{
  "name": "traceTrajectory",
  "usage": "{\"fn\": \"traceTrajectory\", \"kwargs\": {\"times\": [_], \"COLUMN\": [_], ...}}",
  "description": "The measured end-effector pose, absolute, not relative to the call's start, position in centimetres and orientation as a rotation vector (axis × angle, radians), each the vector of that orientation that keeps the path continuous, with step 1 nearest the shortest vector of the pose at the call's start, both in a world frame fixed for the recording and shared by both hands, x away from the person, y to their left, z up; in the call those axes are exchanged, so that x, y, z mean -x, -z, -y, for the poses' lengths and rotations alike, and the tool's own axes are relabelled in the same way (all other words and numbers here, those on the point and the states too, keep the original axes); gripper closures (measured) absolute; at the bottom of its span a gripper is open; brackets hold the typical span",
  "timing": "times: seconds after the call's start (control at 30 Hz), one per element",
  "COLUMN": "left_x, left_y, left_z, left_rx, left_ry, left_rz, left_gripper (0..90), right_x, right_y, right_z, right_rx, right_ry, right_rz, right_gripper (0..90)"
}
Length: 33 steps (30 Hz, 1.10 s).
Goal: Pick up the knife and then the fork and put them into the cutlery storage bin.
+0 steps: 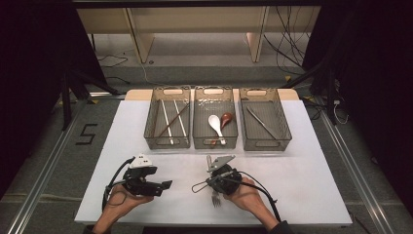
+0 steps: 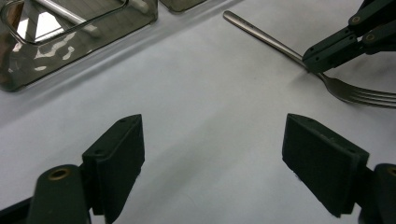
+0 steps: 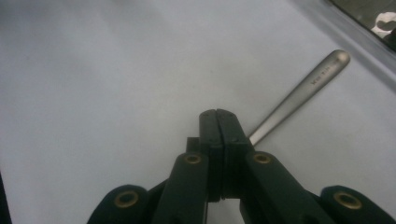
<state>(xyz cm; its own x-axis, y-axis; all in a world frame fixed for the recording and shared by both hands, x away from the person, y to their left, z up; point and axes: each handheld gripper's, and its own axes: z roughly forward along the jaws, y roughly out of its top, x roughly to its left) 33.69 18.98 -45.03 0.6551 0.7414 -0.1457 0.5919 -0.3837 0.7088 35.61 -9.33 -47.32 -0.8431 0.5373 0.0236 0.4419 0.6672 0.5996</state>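
Steel fork [image 2: 327, 79], slim handle, flat

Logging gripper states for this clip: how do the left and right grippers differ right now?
The left gripper has its jaws wide apart with nothing between them; the right gripper has its jaws shut on the fork. The left is held aside on bare table; the right is tipped down at the fork. Both have black jaws.

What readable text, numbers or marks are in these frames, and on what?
"5": black numeral on the grey floor, left of the table in the high view.
Engraved stamp on the fork handle near its end, in the right gripper view: too small and blurred to read.
Nothing else legible: I can make out no lettering on the bins, utensils or grippers.
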Motion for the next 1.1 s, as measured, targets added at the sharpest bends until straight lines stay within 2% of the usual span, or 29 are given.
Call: {"fn": "traceTrajectory", "kwargs": {"times": [0.73,1.1], "left_x": [-33.7,-33.7], "left_y": [45.1,45.2], "left_z": [-18.9,-19.0], "left_rx": [-2.118,-2.118], "left_ry": [-0.248,-0.247], "left_rz": [-1.024,-1.025], "left_gripper": [20.6,20.6], "right_x": [-35.5,-35.3], "right_y": [47.8,47.4], "right_z": [8.5,10.4], "right_rx": [-0.760,-0.792], "right_ry": [-0.836,-0.761], "right_rz": [-2.728,-2.735], "right_gripper": [90.0,90.0]}}
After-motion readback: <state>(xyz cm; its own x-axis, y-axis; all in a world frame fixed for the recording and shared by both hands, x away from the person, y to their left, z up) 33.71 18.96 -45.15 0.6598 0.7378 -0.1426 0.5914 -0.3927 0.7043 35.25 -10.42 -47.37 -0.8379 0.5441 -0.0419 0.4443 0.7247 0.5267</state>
